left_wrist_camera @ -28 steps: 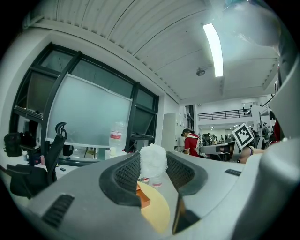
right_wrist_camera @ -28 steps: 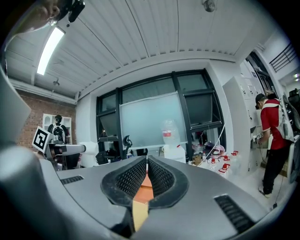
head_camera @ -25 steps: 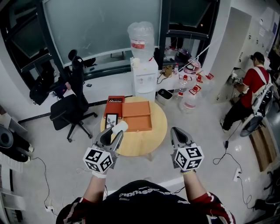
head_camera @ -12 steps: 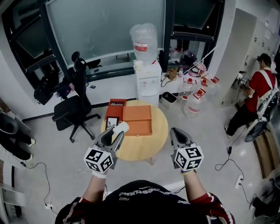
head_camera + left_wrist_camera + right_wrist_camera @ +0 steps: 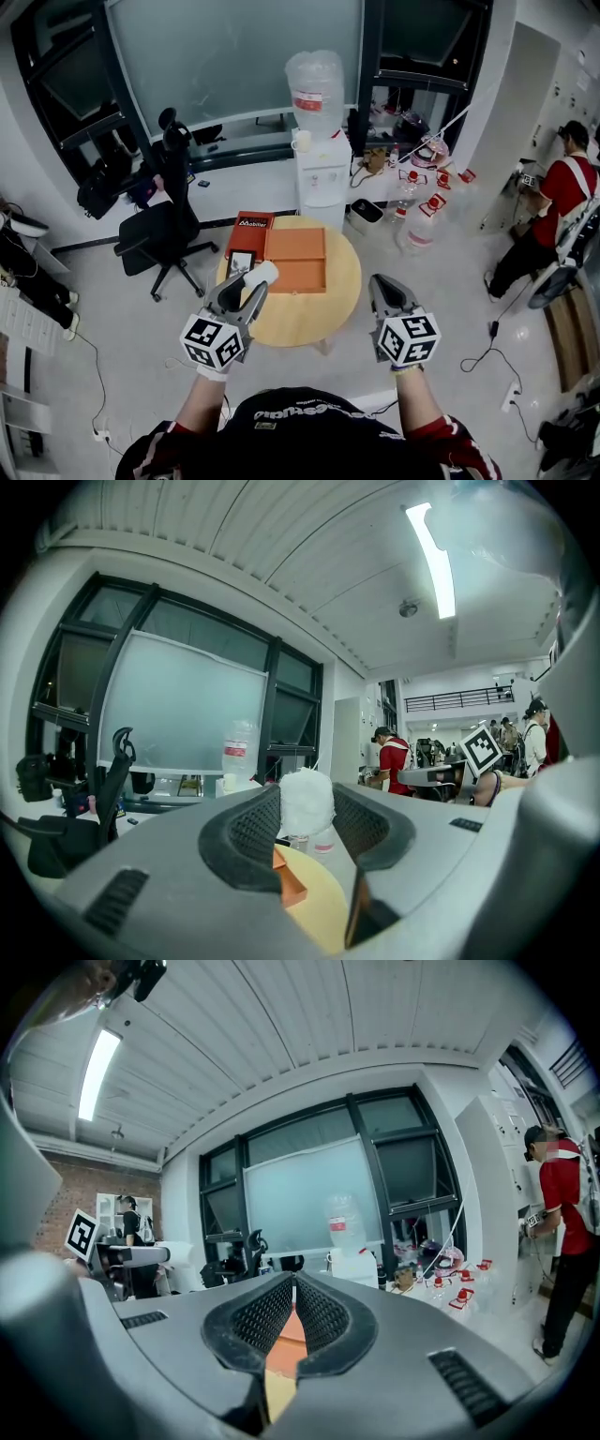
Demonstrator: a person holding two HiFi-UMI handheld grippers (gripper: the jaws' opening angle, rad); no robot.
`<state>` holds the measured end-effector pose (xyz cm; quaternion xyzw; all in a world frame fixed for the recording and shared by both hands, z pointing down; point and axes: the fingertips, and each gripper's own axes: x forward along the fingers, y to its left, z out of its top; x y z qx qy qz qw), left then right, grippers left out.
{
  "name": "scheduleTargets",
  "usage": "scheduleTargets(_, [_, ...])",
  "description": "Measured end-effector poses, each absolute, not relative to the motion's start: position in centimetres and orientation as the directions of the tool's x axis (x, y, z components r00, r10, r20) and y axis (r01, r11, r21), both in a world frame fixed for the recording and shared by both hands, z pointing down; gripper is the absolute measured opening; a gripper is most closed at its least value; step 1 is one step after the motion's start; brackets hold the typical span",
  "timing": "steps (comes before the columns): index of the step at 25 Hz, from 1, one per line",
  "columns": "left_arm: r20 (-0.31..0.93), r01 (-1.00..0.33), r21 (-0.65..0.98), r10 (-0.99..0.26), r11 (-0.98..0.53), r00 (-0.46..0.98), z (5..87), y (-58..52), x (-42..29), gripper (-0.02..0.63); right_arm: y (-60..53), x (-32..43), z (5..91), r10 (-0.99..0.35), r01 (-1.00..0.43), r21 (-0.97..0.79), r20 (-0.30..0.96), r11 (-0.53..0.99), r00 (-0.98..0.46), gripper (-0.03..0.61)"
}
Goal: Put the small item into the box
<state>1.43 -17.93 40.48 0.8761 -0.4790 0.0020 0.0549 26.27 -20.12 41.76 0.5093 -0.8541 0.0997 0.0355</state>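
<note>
1. The left tongs (image 5: pixel 251 284) are closed on a small white item (image 5: pixel 262 274). In the left gripper view the item (image 5: pixel 307 802) is pinched between the two ribbed pads at the tips of the tongs (image 5: pixel 306 810).
2. The right tongs (image 5: pixel 384 287) are held level with the left ones, and the two are well apart. In the right gripper view these tongs (image 5: pixel 292 1299) are closed down to a thin slit, with nothing between the pads.
3. In the head view the item is seen over the left part of the round tabletop (image 5: pixel 314 319), just beside the near left corner of the orange box (image 5: pixel 295 259).
4. The orange box lies open-topped on the far half of the tabletop, its far edge near the rim. A red box (image 5: pixel 249 226) touches its left side, and a small dark-framed card (image 5: pixel 241 262) lies in front of the red box.
5. The near half of the tabletop is left bare up to its front rim.
6. Open floor is seen around the tabletop. An office chair (image 5: pixel 161 230) stands to its left, a water dispenser (image 5: pixel 322 164) behind it, and water bottles (image 5: pixel 419 214) to the right rear.
7. A person in red (image 5: pixel 562 202) is seen well apart at the right wall.
</note>
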Motion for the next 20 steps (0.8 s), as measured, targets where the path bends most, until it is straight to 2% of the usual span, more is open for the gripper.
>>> scheduleTargets(8, [0.073, -0.823, 0.099, -0.820, -0.560, 0.567, 40.6, -19.6, 2.0, 0.178, -21.4, 28.4, 41.9, -0.885, -0.902, -0.134, 0.178, 0.410, -0.429, 0.034])
scheduleTargets(20, [0.057, -0.765, 0.125, -0.765, -0.632, 0.641, 40.7, -26.3, 0.6, 0.178, -24.5, 26.2, 40.3, -0.915, -0.930, -0.109, 0.170, 0.352, -0.366, 0.034])
